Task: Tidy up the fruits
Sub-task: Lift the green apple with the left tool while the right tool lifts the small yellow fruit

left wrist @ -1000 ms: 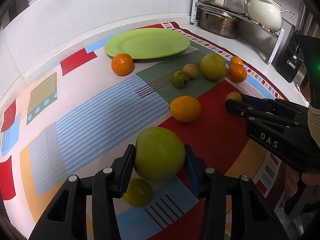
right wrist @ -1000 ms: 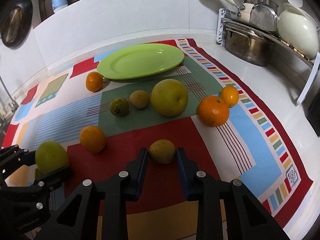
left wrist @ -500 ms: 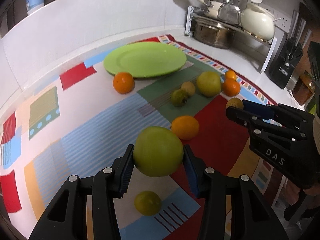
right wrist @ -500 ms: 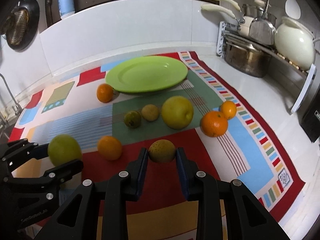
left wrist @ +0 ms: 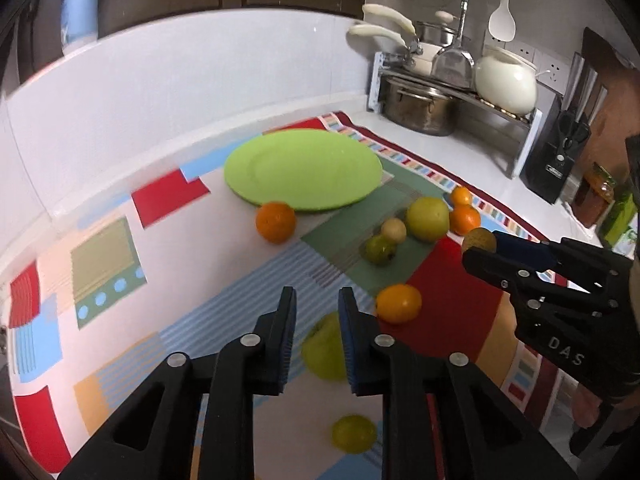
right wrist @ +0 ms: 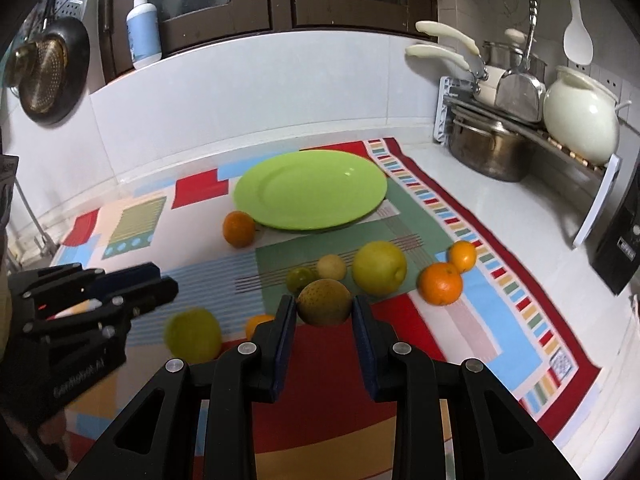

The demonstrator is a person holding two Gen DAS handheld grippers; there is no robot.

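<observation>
1. Left gripper: we find the jaws drawn nearly together, having just been closing, and nothing between the pads. It grips nothing.
2. Green apple: it lies below the left gripper and on its near side, seen through the narrow gap between the fingers. It is blurred and clear of both pads. We cannot tell whether it rests on the cloth or is still off it.
3. Right gripper: clenched on the brown fruit, one pad on each flank, and held above the cloth.
4. Plate: empty, at the far end of the cloth, straight ahead of the right gripper and beyond the loose fruit in the middle.
5. Relation for the right hand: we judge the carry runs forward over the loose fruit to the plate, with nothing in the way at this height.
6. Relation for the left hand: the apple sits down and back from the fingertips, so we judge the jaws must open and drop towards it. The left hand is the nearer one. An orange lies just to the apple's right.
</observation>
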